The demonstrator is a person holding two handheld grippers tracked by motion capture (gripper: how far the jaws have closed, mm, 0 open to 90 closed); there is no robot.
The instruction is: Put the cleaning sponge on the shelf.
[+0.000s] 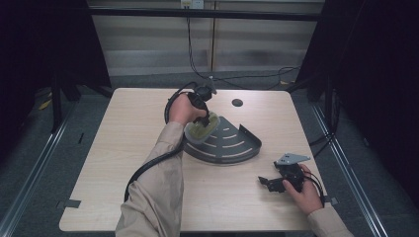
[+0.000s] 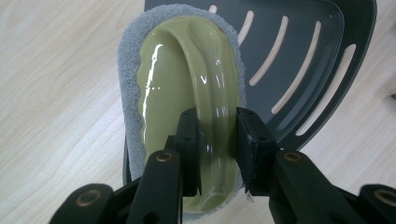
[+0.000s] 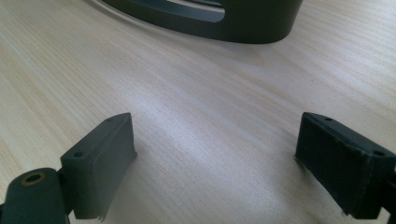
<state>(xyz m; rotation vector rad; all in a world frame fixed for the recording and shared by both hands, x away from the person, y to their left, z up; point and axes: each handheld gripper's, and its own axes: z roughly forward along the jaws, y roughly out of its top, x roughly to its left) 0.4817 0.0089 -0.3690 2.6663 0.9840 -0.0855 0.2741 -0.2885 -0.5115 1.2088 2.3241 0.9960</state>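
A scrubbing brush [image 2: 187,84] with a pale green plastic handle and a grey pad hangs over the left corner of a dark grey slotted corner shelf [image 2: 308,60]. My left gripper [image 2: 217,140] is shut on the brush's raised handle ridge. From above, the brush [image 1: 201,127] sits at the shelf's [image 1: 232,143] near-left edge under the left gripper [image 1: 202,106]. My right gripper [image 1: 269,182] rests low over the table at the front right, open, nothing between its pads [image 3: 102,154]. The shelf's curved wall [image 3: 224,18] lies ahead of it.
The light wooden table [image 1: 123,163] has a round cable hole [image 1: 237,102] behind the shelf. Cables run off the far edge. Bare wood surrounds the shelf on the left and front. Dark curtains and metal frame rails flank the table.
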